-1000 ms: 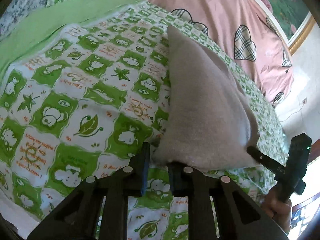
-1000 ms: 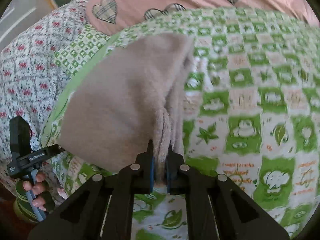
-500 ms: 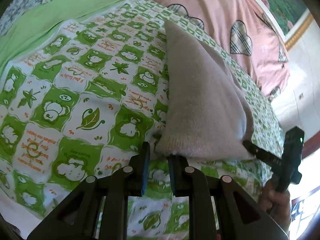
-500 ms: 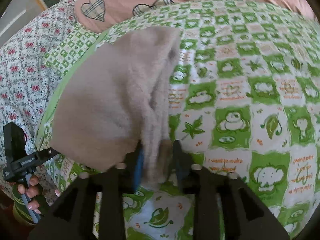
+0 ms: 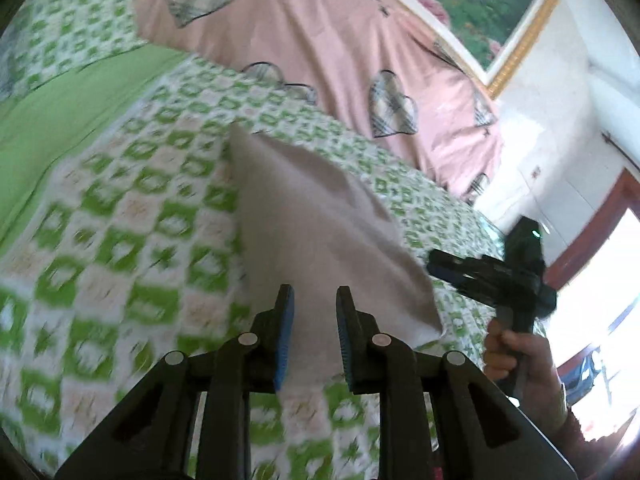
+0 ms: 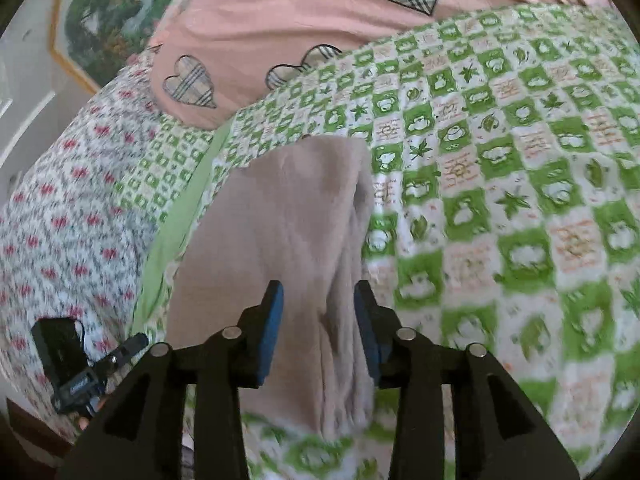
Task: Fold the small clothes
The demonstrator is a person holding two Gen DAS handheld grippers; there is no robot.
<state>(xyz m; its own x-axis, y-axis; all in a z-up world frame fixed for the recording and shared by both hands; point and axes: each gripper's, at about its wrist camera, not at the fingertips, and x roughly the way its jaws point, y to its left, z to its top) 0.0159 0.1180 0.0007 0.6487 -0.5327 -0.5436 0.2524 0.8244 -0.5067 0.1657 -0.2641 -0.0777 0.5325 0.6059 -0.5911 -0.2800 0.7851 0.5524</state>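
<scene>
Fleecy beige cloth (image 6: 288, 240) lies folded on the green-checked bed (image 6: 520, 184) – soft, light, likely floppy, best pinched at its near corners – between the parted fingers of the left tool (image 5: 314, 330) and right tool (image 6: 318, 330), both holding nothing.

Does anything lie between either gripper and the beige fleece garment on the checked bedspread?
Nothing visible does. The beige fleece garment lies directly ahead of the open right gripper, and the same cloth fills the gap at the open left gripper. Only the green-and-white checked bedspread surrounds it.
</scene>
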